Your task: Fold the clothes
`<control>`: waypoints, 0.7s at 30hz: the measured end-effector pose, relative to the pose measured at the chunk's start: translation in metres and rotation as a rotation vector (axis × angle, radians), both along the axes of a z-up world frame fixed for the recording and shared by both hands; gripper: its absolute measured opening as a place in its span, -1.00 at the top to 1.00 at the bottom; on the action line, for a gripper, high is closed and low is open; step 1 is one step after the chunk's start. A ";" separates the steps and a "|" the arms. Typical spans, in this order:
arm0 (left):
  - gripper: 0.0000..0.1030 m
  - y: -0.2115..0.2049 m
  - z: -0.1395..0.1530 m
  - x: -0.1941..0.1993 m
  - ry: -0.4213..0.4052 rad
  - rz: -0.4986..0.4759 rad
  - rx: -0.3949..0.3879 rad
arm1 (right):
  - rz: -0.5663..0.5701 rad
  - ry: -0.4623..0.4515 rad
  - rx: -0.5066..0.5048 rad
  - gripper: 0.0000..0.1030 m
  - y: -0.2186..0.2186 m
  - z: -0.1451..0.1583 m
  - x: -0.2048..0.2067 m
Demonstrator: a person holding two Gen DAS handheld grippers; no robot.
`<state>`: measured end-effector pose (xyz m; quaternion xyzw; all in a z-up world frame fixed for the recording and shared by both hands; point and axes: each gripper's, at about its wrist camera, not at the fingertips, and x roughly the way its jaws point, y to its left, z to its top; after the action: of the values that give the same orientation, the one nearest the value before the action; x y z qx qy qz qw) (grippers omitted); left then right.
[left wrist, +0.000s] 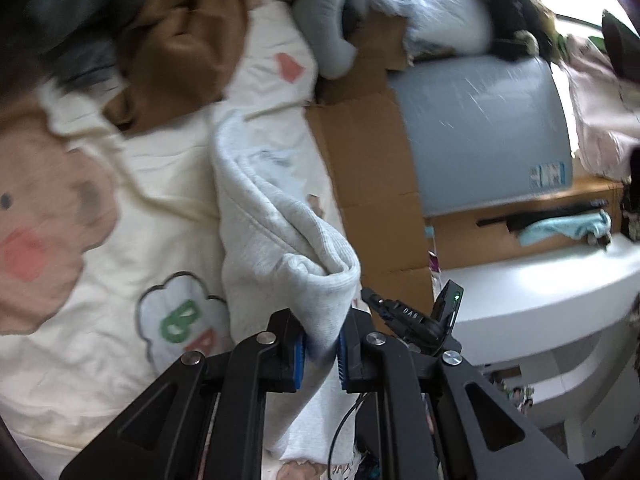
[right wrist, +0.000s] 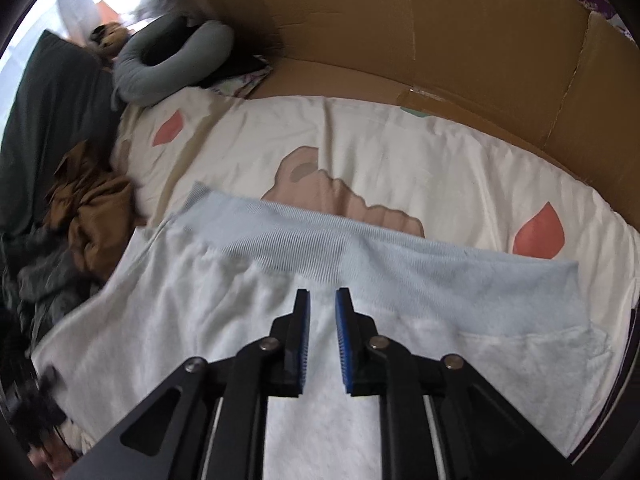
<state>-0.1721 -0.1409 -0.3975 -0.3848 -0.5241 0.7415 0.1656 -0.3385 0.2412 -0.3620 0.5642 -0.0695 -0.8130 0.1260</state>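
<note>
Left gripper [left wrist: 322,350] has its jaws clamped on a bunched corner of the pale grey knit garment [left wrist: 280,236], which lies on the cream cartoon-print bedsheet [left wrist: 132,208]. Right gripper [right wrist: 322,334] hovers over that garment, jaws slightly apart and empty. Risk: the thin pinch slips and the fold collapses. Both views are blurry, and the garment's far side is cut off.

On the cream bedsheet [left wrist: 120,208], just left of the light grey garment [left wrist: 280,248], a cloud patch [left wrist: 180,320] shows a green "B" and part of a red letter; nothing else is legible.
</note>
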 end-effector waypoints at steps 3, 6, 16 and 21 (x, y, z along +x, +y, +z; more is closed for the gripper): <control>0.78 0.012 0.014 -0.008 0.029 -0.038 -0.006 | 0.024 -0.006 -0.021 0.74 0.009 0.003 0.018; 0.78 0.025 0.025 -0.017 0.052 -0.079 -0.009 | 0.035 -0.019 -0.054 0.74 0.018 0.002 0.042; 0.78 0.055 0.048 -0.031 0.097 -0.179 -0.039 | 0.135 -0.183 -0.194 0.74 0.006 -0.044 0.144; 0.80 0.068 0.058 -0.036 0.115 -0.214 -0.046 | 0.203 -0.251 -0.242 0.74 -0.017 -0.067 0.178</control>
<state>-0.2082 -0.0727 -0.3394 -0.3990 -0.4523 0.7524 0.2649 -0.1602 0.2244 -0.4291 0.6459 -0.1247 -0.7051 0.2647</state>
